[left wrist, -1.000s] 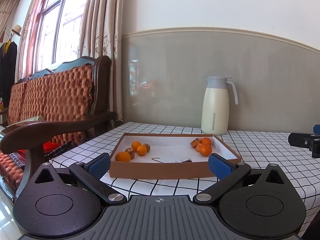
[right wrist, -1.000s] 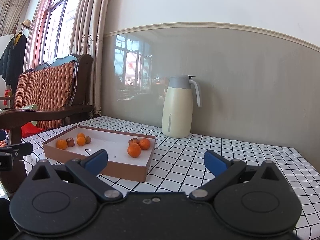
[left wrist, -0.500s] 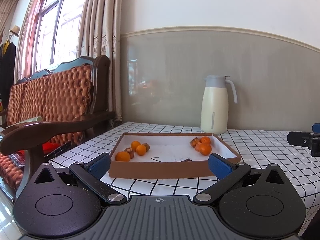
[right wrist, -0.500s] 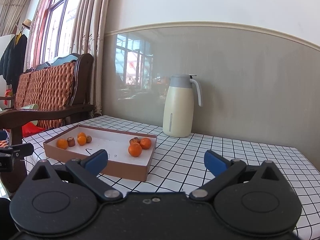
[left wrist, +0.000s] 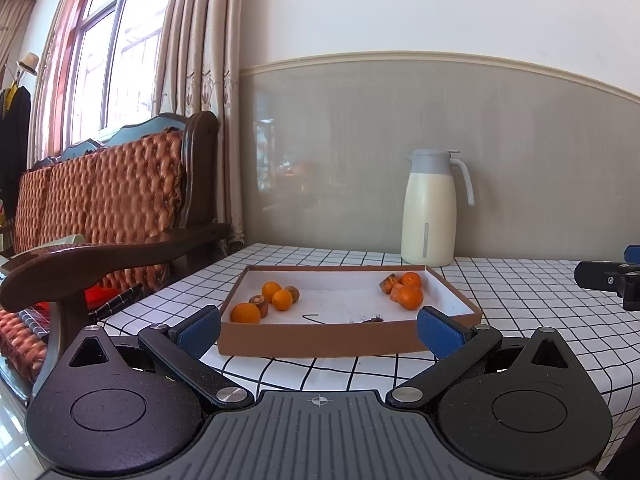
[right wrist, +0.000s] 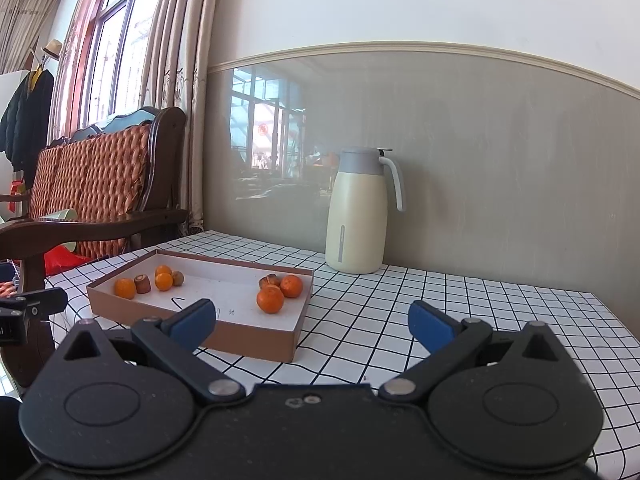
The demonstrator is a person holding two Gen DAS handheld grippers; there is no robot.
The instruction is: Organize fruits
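Observation:
A shallow brown cardboard tray [left wrist: 320, 338] [right wrist: 248, 340] lies on the checked tablecloth. In it are two groups of fruit. On the left lie small oranges [left wrist: 245, 313] [right wrist: 125, 288] and brown fruits [left wrist: 259, 305] [right wrist: 142, 283]. On the right lie more oranges [left wrist: 409, 298] [right wrist: 270, 301] and a brown fruit [left wrist: 389, 282] [right wrist: 269, 280]. My left gripper [left wrist: 319, 330] is open and empty, just in front of the tray's near wall. My right gripper [right wrist: 311, 322] is open and empty, in front of the tray's right corner.
A cream thermos jug [left wrist: 428, 216] [right wrist: 356, 216] stands behind the tray against the grey wall. A wooden armchair [left wrist: 108, 216] [right wrist: 92, 184] with orange cushions stands left of the table. The right gripper shows at the right edge of the left wrist view [left wrist: 612, 276].
Both grippers have drifted slightly toward the tray. Both stay open and empty. The fruits have not moved.

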